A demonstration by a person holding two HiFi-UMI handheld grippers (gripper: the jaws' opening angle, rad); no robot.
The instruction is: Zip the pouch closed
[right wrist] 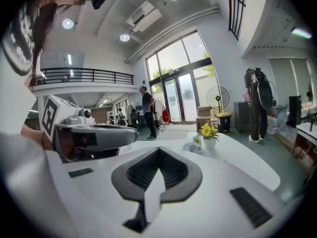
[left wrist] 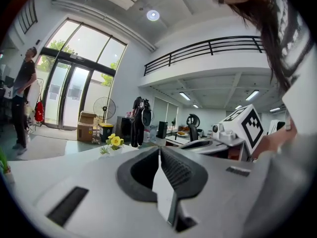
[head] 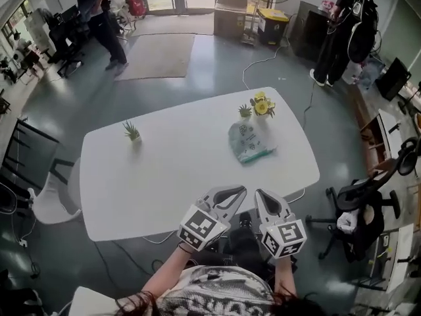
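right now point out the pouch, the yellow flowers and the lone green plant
pouch (head: 248,143), head view, its middle
yellow flowers (head: 262,105), head view, the blooms
lone green plant (head: 131,131), head view, its leaves

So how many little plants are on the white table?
3. A spiky green plant stands alone toward the left of the table. A small green plant and the yellow flowers stand side by side near the far edge, just behind the pouch. None seems hidden.
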